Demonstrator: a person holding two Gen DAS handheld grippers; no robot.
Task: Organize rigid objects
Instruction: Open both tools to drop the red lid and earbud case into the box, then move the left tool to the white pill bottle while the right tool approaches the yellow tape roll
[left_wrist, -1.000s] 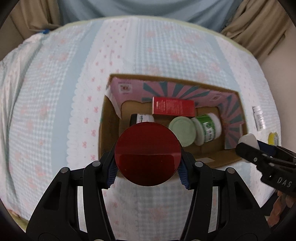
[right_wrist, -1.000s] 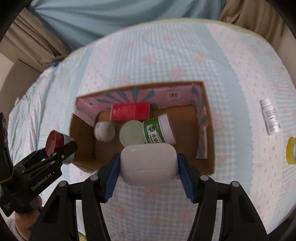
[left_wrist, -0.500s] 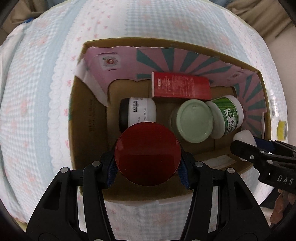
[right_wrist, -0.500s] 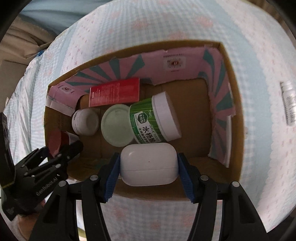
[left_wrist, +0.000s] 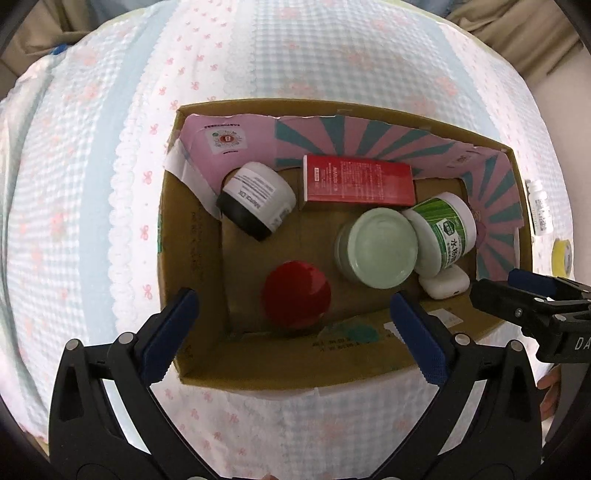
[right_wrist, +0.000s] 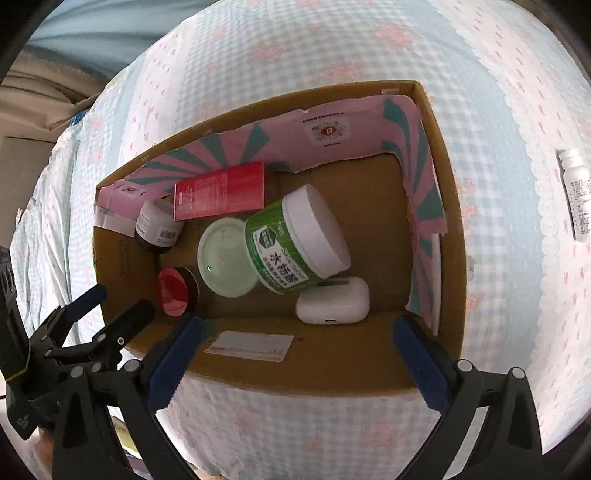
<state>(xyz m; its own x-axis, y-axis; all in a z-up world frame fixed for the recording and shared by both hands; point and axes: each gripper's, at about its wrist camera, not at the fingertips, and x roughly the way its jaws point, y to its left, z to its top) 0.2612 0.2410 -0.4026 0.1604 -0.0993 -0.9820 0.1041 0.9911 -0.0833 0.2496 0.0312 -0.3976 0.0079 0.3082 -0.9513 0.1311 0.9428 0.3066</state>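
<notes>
Cardboard box (left_wrist: 192, 266) sits on a bed with a blue-and-pink checked cover (left_wrist: 92, 147), its inner walls lined with pink and teal printed card. Over its near edge the left hand-held gripper (left_wrist: 293, 314) points down, its jaws opening and spread wide with nothing between the pads; the red-lidded jar (left_wrist: 296, 294) lies below it on the box floor, apart from both fingers. The right hand-held gripper (right_wrist: 295, 343) is likewise opening and spread, and the white earbud case (right_wrist: 333, 300) rests on the floor of the box just beyond it, touching the green-labelled tub (right_wrist: 291, 245) that lies on its side. Beside that tub stands a pale green lidded jar (left_wrist: 380, 246); a red carton (left_wrist: 356, 180) and a black-and-white jar (left_wrist: 256, 201) lie toward the far wall. Outside the box, on the cover, lie a white bottle (right_wrist: 576, 195) and a yellow tape roll (left_wrist: 561, 256).
</notes>
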